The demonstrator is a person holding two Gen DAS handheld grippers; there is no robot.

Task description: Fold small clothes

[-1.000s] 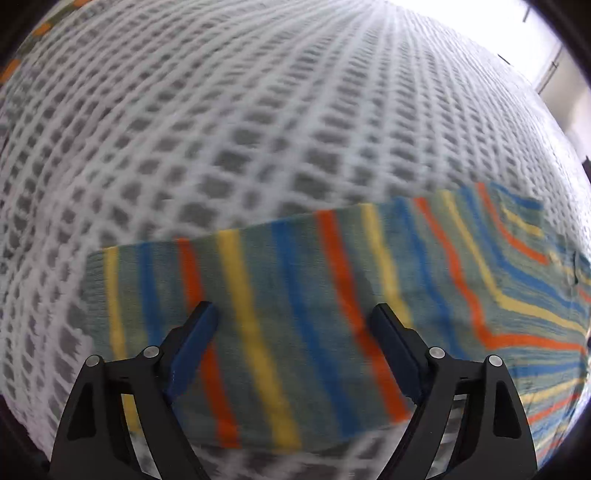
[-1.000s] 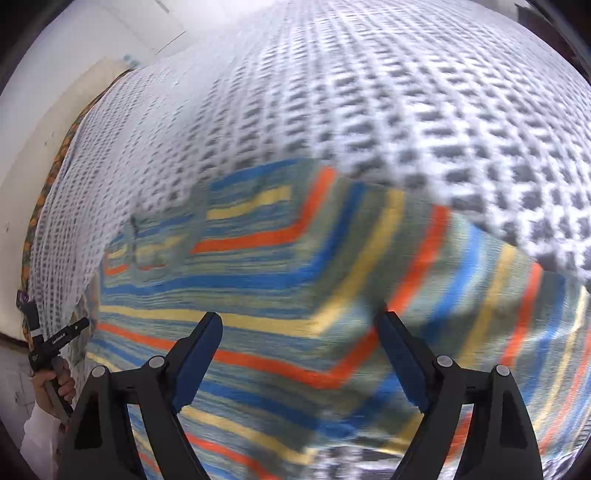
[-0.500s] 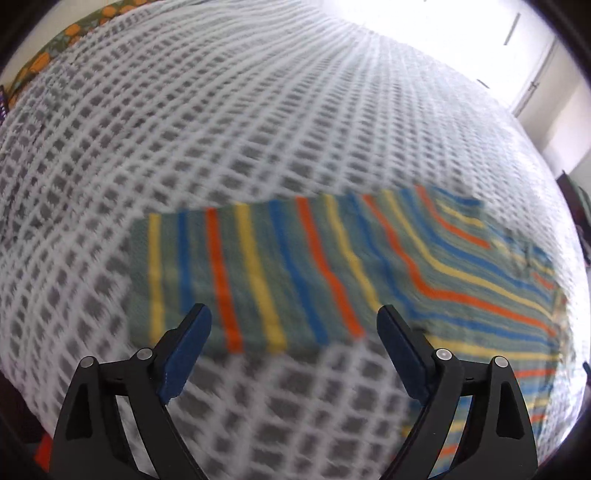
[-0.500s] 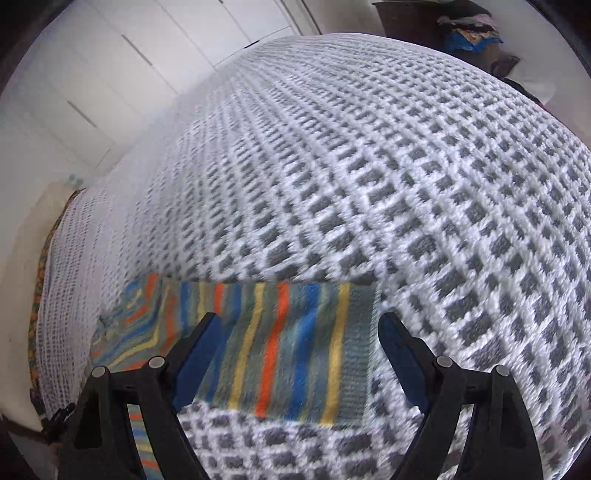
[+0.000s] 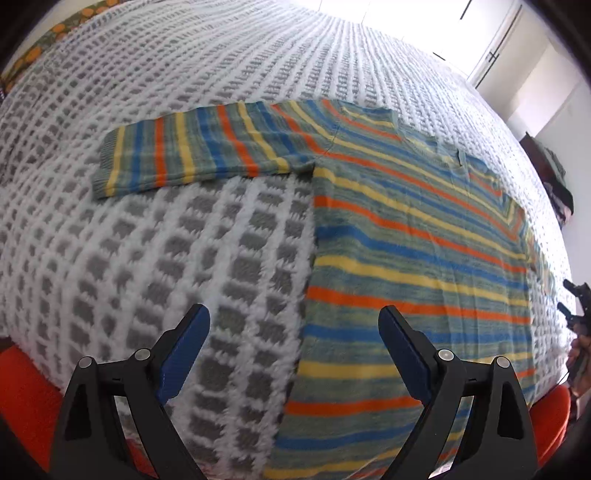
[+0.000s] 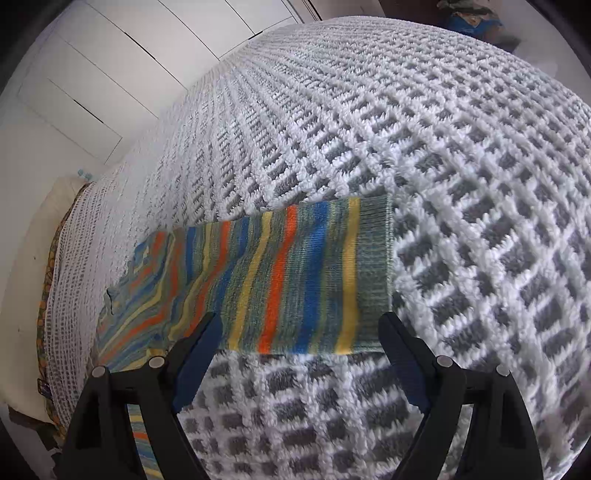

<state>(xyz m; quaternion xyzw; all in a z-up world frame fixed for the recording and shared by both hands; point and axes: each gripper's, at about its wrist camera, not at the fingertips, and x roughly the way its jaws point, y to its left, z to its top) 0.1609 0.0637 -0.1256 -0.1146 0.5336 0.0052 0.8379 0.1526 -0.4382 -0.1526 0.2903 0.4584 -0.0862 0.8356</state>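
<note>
A striped knit sweater [image 5: 413, 243] in blue, orange, yellow and green lies flat on the bed. Its left sleeve [image 5: 199, 155] stretches out to the left. My left gripper [image 5: 293, 332] is open and empty, held above the sweater's lower left edge. In the right wrist view the right sleeve [image 6: 303, 273] lies flat with its ribbed cuff [image 6: 375, 258] to the right. My right gripper [image 6: 301, 339] is open and empty, just short of the sleeve's near edge. The right gripper [image 5: 572, 306] also shows at the far right of the left wrist view.
A white and grey checked bedspread [image 5: 207, 266] covers the bed. White wardrobe doors [image 6: 110, 81] stand behind it. An orange surface [image 5: 22, 391] shows below the bed's near edge. A bright window [image 5: 406, 14] lies beyond the far side.
Both grippers have pulled back and up from the sweater. The left view now takes in the body and left sleeve. The right view has swung from the chest out to the right sleeve.
</note>
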